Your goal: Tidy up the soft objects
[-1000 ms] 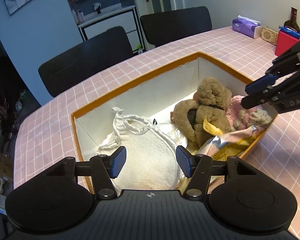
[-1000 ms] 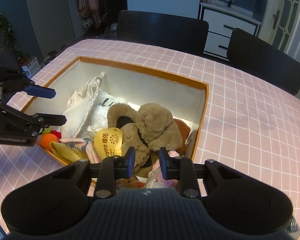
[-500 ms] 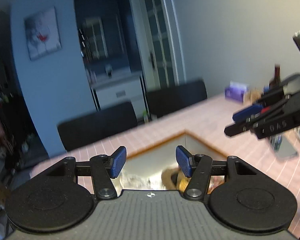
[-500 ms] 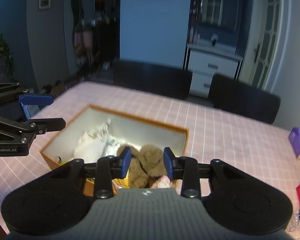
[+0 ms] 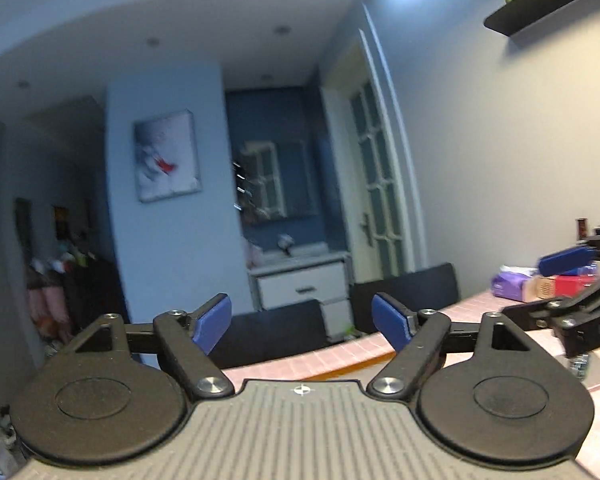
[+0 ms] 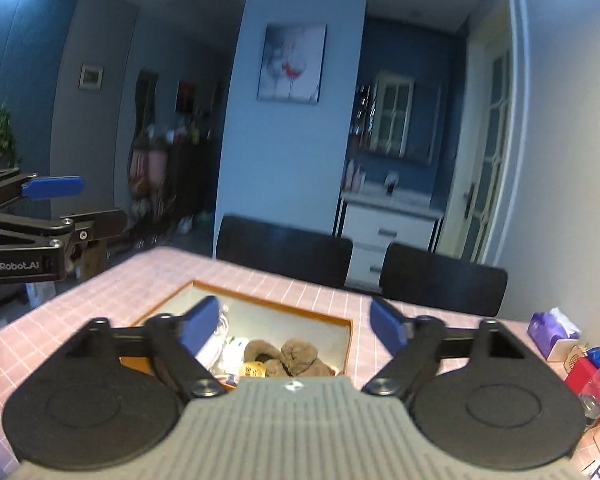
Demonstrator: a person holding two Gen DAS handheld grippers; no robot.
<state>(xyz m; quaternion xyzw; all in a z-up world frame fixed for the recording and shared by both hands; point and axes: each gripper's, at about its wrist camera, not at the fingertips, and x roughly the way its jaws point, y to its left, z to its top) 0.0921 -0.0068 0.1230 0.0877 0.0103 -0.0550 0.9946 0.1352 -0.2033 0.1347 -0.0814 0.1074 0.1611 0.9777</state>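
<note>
Both grippers have lifted away from orange-rimmed white box (image 6: 342, 330); brown plush bear (image 6: 296, 356) inside. Left gripper (image 5: 302, 322) and right gripper (image 6: 294, 322) spread wide, empty. Packing looks finished.

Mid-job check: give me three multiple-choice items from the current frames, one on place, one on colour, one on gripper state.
1. Where is the brown plush toy?
A. inside the orange-rimmed white box
B. on a black chair
C. held by a gripper

2. What colour are the right gripper finger pads?
A. red
B. blue
C. green

3. What state is the left gripper in?
A. shut on a towel
B. shut, empty
C. open, empty

Answers: 1 A, the toy lies within the box walls; 2 B, both pads show blue; 3 C, its jaws stand apart with only room background between.
</note>
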